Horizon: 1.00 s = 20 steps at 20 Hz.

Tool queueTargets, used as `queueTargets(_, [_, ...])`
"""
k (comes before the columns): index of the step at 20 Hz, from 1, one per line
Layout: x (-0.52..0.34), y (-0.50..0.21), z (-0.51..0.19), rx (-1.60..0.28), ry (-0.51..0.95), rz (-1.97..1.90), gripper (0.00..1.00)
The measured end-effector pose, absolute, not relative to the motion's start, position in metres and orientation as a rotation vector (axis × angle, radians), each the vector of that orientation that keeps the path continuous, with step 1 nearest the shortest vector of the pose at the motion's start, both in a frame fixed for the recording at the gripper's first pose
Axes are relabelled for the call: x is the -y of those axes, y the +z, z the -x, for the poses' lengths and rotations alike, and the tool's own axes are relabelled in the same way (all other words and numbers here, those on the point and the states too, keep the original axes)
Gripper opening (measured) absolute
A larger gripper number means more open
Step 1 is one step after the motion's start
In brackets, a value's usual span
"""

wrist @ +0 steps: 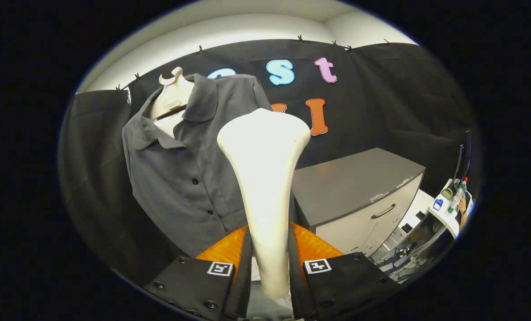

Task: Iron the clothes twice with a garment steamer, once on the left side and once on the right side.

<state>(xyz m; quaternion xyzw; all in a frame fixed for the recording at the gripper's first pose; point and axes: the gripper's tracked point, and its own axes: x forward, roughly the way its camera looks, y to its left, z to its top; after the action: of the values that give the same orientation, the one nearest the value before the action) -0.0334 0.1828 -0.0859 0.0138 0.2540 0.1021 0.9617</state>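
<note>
We are holding the garment steamer [265, 178] between our fingers [269, 263], which are pressing on its narrow handle from both sides, closed around it with no gap showing. The steamer is standing upright from the fingers toward twelve o'clock, its wide flat head at the top and its slim neck running down between the fingers.

The grey shirt [180, 169] is hanging on a pale mannequin bust [172, 96] at about ten o'clock from the steamer head, beyond the fingers. The shirt is buttoned down the front, its collar lying open around the bust's neck. The steamer head is overlapping the shirt's edge in our sight; whether it is touching the cloth we cannot tell.

At about three o'clock from the steamer, a grey cabinet [359, 187] with a drawer handle is standing against the booth's wall.
</note>
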Motion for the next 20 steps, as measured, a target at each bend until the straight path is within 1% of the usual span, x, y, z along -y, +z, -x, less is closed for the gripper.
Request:
queueTargets(3, [-0.181, -0.044, 0.02, -0.435, 0.246, -0.04, 0.44])
queueTargets(6, [-0.171, -0.003, 0.032, -0.369, 0.263, -0.039, 0.44])
queueTargets(10, [-0.149, -0.009, 0.051, -0.378, 0.27, -0.063, 0.44])
queueTargets(20, [-0.114, -0.014, 0.06, -0.378, 0.245, -0.074, 0.44])
